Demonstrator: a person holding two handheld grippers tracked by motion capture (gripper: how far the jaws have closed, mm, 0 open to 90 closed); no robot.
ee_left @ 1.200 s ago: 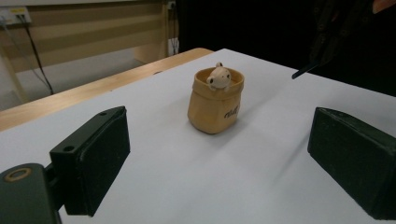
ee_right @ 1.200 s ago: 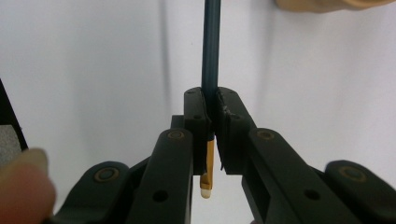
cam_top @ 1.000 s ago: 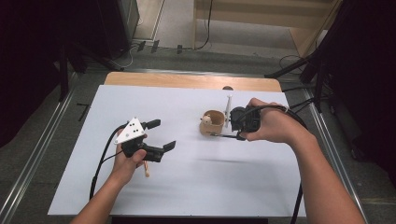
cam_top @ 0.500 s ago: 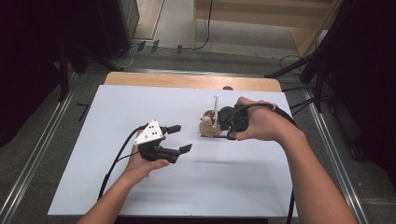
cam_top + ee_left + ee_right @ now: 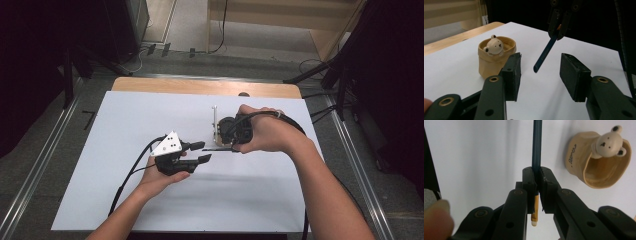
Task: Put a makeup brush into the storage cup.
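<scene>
Pencil [image 5: 536, 145], dark blue with an orange end and a pale cap, sits clamped between the pads of the right gripper [image 5: 537, 181], which grips it near the capped end. The long blue shaft projects forward beyond the jaws; the short capped stub hangs behind them. In the left gripper view the free end of the shaft points down toward the gap of the left gripper [image 5: 541, 72] but stops short of it. The left jaws have just been closing, yet stand apart with nothing between the pads [image 5: 574, 75].

Handling judgement: the pencil is light, stiff and smooth, so it is likely to pivot or slide under a weak pinch. Take hold across the blue shaft, ahead of the right jaws, with the flat pads square to it.

Just beside the left jaws, on the white table [image 5: 125, 200], stands a tan holder [image 5: 496, 58] with a small bear figure [image 5: 494, 46] on its rim.
</scene>
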